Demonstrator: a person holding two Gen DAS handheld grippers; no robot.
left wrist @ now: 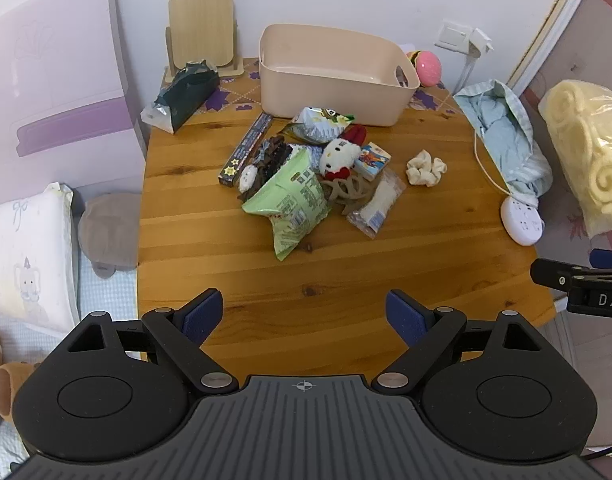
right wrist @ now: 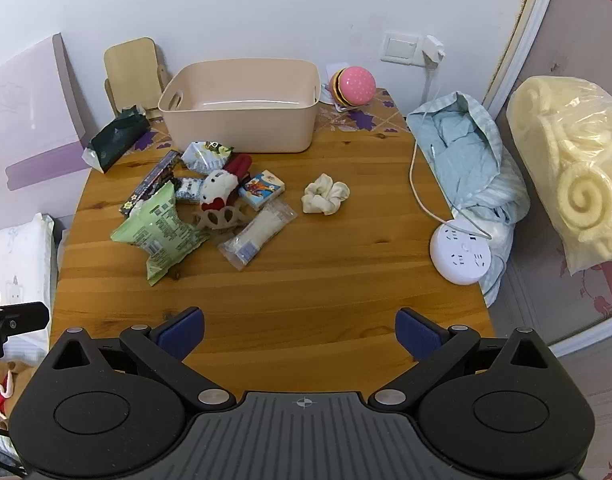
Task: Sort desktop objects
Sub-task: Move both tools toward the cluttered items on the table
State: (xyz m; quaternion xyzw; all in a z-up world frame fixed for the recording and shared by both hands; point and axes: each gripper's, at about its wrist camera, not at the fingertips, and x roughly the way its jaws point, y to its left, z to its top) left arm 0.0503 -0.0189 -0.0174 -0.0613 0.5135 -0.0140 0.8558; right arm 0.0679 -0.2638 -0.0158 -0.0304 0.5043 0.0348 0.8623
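A pile of small objects lies mid-table: a green snack bag (left wrist: 292, 200) (right wrist: 160, 230), a white cat plush (left wrist: 340, 156) (right wrist: 218, 188), a clear packet (left wrist: 376, 204) (right wrist: 258, 234), a small colourful box (left wrist: 372, 160) (right wrist: 263, 189), a long dark box (left wrist: 246, 148) (right wrist: 152, 182). A cream scrunchie (left wrist: 426, 168) (right wrist: 325, 199) lies apart to the right. An empty beige bin (left wrist: 334, 76) (right wrist: 242, 108) stands behind the pile. My left gripper (left wrist: 304, 314) and right gripper (right wrist: 300, 330) are open and empty above the table's near edge.
A wooden stand (left wrist: 202, 32) and a dark tissue pack (left wrist: 186, 96) sit at the back left. A pink burger toy (right wrist: 354, 86), blue cloth (right wrist: 470, 160) and white power strip (right wrist: 462, 254) occupy the right side. A bed with a pillow (left wrist: 26, 256) lies left.
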